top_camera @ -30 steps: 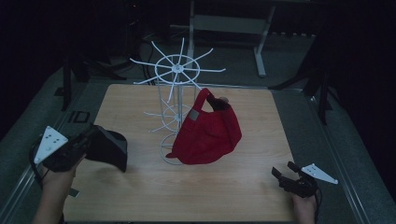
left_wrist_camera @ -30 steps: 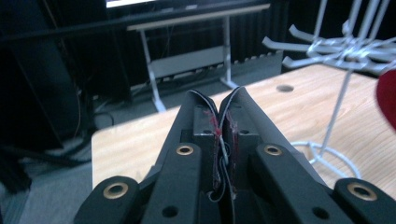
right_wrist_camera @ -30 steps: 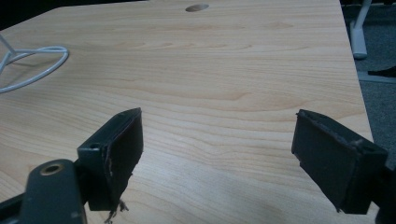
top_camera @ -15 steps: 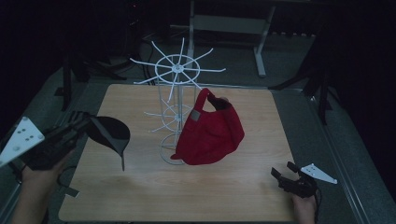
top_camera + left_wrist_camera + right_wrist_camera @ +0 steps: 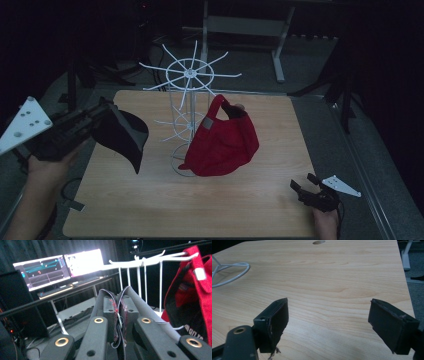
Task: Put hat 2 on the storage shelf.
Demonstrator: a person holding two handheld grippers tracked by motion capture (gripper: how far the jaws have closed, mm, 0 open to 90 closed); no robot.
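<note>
Done: red cap (image 5: 222,145) hangs on rack (image 5: 190,75).
Left: left gripper (image 5: 102,112) pinches black cap (image 5: 122,135), unhung.
Right: right gripper (image 5: 305,189) wide, empty.

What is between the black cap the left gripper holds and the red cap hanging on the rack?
In the high view, the white wire rack's thin upright post and lower rings stand between the black cap and the red cap.
</note>
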